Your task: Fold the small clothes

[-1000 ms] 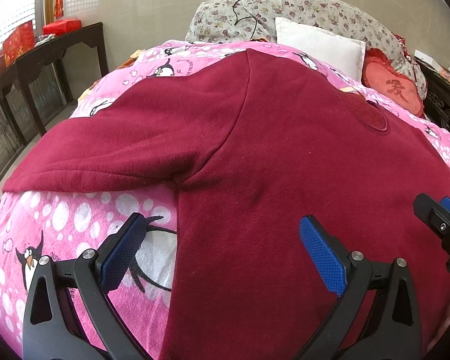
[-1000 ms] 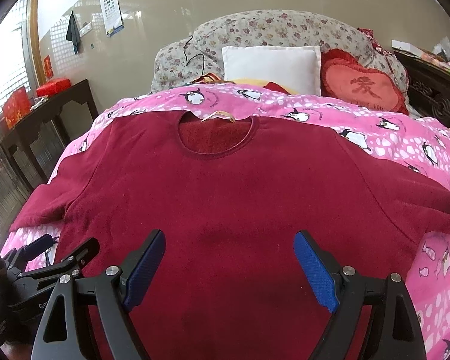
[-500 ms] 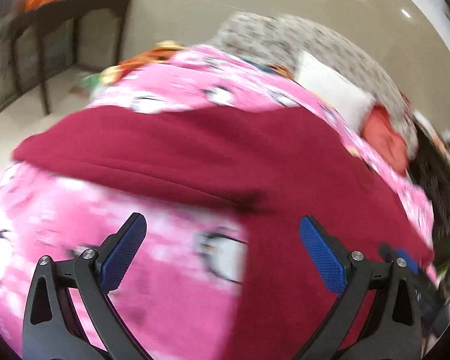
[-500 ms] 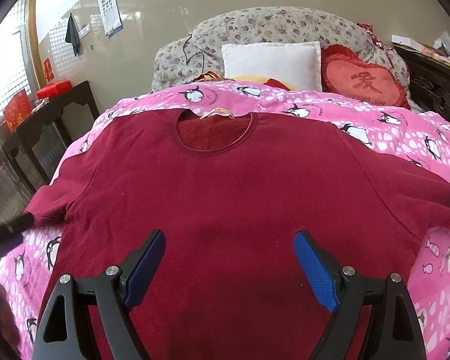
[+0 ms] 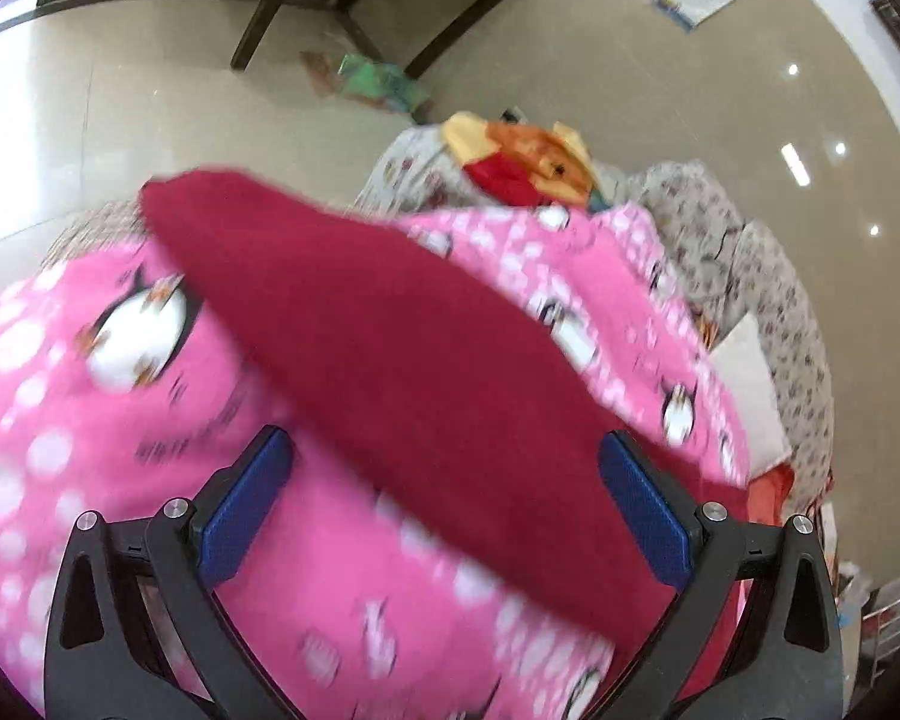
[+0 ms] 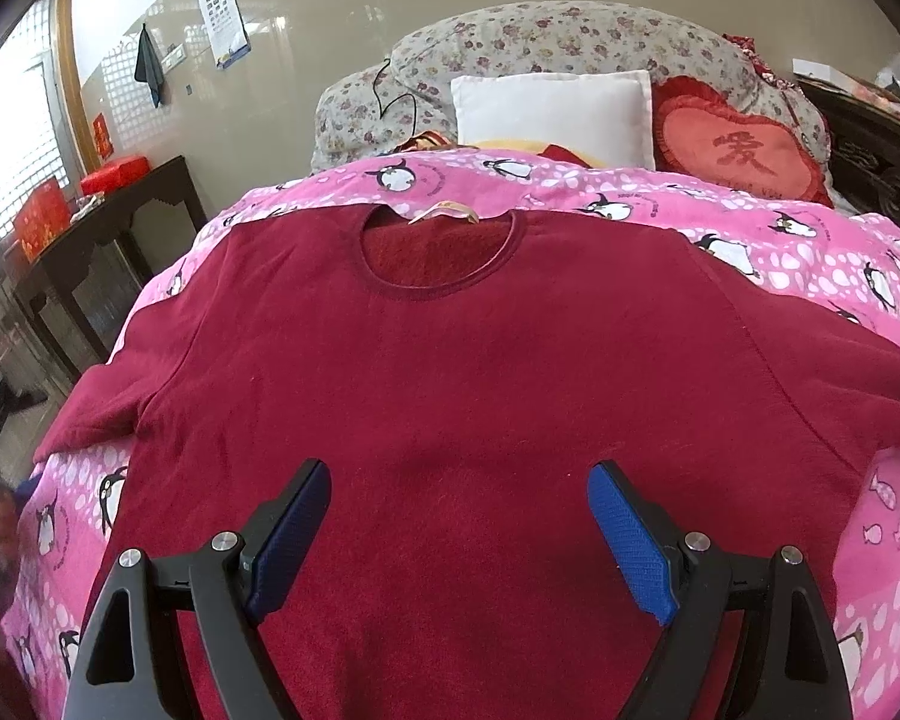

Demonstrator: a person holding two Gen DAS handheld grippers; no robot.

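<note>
A dark red long-sleeved top (image 6: 450, 372) lies flat, front up, on a pink penguin-print blanket (image 6: 822, 246), neckline toward the pillows and both sleeves spread out. My right gripper (image 6: 459, 525) hovers open over the lower middle of the top, nothing between its blue pads. In the left wrist view, which is blurred and tilted, the top's left sleeve (image 5: 390, 348) runs diagonally across the blanket (image 5: 78, 420). My left gripper (image 5: 444, 507) stands open above that sleeve, holding nothing.
At the head of the bed sit a floral quilt (image 6: 540, 42), a white pillow (image 6: 552, 108) and a red heart cushion (image 6: 744, 150). A dark wooden side table (image 6: 108, 234) with red boxes stands left of the bed. A tiled floor (image 5: 90, 90) lies beyond the left edge.
My left gripper has swung left from the body of the top to over its left sleeve, tilting toward the floor. The right gripper moved slightly forward and stayed open.
</note>
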